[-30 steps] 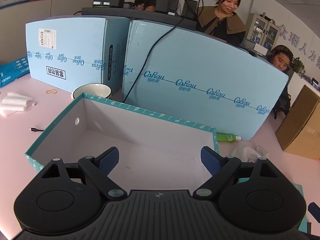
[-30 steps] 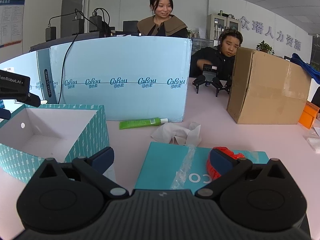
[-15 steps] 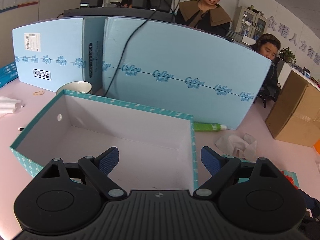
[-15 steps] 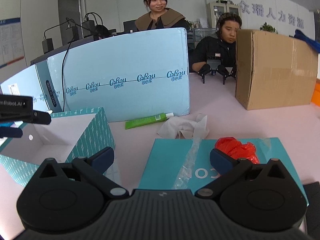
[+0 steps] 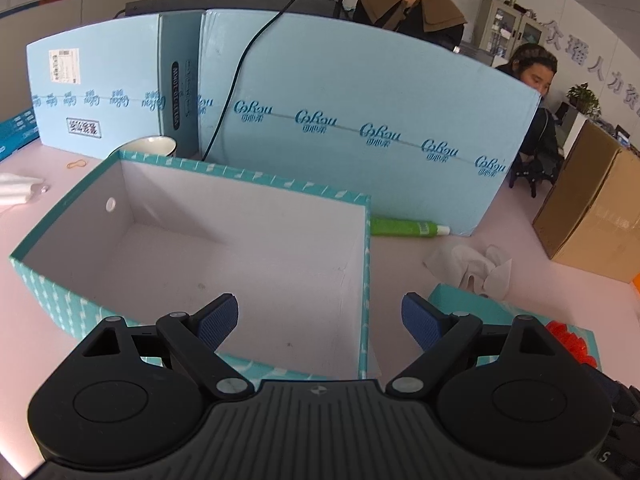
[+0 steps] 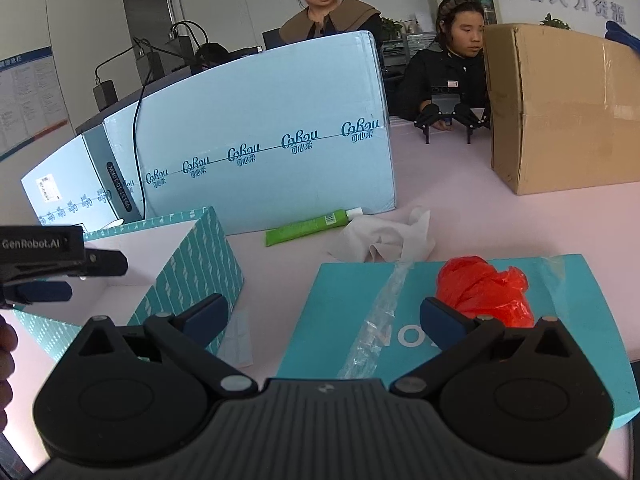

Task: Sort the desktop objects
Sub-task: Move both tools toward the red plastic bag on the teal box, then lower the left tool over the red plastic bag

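An open teal box point(image 5: 248, 178) with a bare white inside stands on the pink table; it also shows in the right wrist view point(image 6: 192, 256). My left gripper point(image 5: 320, 322) is open and empty, hovering over the box's near right corner. My right gripper point(image 6: 322, 320) is open and empty above a flat teal lid point(image 6: 352, 300). On the lid lie a red plastic bag point(image 6: 480, 290) and a clear plastic strip point(image 6: 380, 312). A green tube point(image 6: 308, 226) and a crumpled white tissue point(image 6: 384, 236) lie behind the lid.
Tall light-blue cartons point(image 5: 360, 120) wall the back. A brown cardboard box point(image 6: 560, 108) stands at the right. A white bowl point(image 5: 150, 146), a rubber band point(image 5: 76, 164) and white packing point(image 5: 16, 188) lie left of the teal box. Two people sit beyond the cartons.
My left gripper has shifted right, from over the box's middle to its near right corner. My right gripper has risen and pulled back, so the whole red bag shows. Both stay open.
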`<state>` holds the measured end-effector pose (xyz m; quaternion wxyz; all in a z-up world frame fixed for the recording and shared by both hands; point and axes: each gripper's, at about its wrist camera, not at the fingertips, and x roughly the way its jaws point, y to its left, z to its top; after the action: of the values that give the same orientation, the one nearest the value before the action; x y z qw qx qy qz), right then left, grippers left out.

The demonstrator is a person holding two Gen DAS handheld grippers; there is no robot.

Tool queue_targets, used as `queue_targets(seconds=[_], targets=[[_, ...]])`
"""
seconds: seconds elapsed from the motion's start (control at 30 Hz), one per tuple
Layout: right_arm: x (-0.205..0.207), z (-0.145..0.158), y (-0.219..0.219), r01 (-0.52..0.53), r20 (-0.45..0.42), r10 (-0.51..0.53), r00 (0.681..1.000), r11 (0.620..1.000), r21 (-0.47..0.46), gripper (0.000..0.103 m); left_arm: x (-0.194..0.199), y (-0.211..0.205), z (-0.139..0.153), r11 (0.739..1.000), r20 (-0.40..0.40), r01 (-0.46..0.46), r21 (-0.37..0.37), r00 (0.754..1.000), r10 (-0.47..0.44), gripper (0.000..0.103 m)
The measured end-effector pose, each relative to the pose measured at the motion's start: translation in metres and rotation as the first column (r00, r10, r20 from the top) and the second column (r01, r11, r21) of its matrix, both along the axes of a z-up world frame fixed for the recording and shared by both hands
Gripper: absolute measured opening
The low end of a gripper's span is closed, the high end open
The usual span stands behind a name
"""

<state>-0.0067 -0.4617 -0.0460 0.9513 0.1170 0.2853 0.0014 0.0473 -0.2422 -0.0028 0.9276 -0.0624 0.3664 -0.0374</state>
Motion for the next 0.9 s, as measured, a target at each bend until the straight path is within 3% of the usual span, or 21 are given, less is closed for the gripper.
queue_targets(seconds=[0.1, 0.3, 0.43, 0.6, 0.9], targets=[[0.0, -0.001, -0.006, -0.002, -0.006, 0.002, 1.0, 1.0, 0.0, 0.103, -0.005, -0.002, -0.002, 1.0, -0.008, -0.021, 0.012, 1.0, 0.022, 0.087], [-0.001, -0.005, -0.03, -0.027, 0.009, 0.026, 1.0, 0.992, 0.124, 0.103, -0.013, -0.006, -0.006, 0.998, -0.021, -0.056, 0.032, 0.998, 0.057, 0.088], [-0.006, -0.002, -0.042, -0.019, 0.057, 0.011, 0.998, 0.989, 0.15, 0.103, -0.019, -0.01, -0.007, 0.996, -0.021, -0.08, 0.044, 0.996, 0.081, 0.088], [-0.009, 0.0, -0.046, -0.026, 0.08, 0.017, 0.997, 0.993, 0.112, 0.103, -0.025, -0.014, -0.01, 0.993, -0.025, -0.103, 0.048, 0.994, 0.105, 0.088], [-0.017, 0.0, -0.041, -0.054, 0.095, 0.06, 0.994, 0.997, -0.063, 0.103, -0.032, -0.022, -0.013, 0.994, -0.04, -0.101, 0.052, 0.994, 0.103, 0.088]])
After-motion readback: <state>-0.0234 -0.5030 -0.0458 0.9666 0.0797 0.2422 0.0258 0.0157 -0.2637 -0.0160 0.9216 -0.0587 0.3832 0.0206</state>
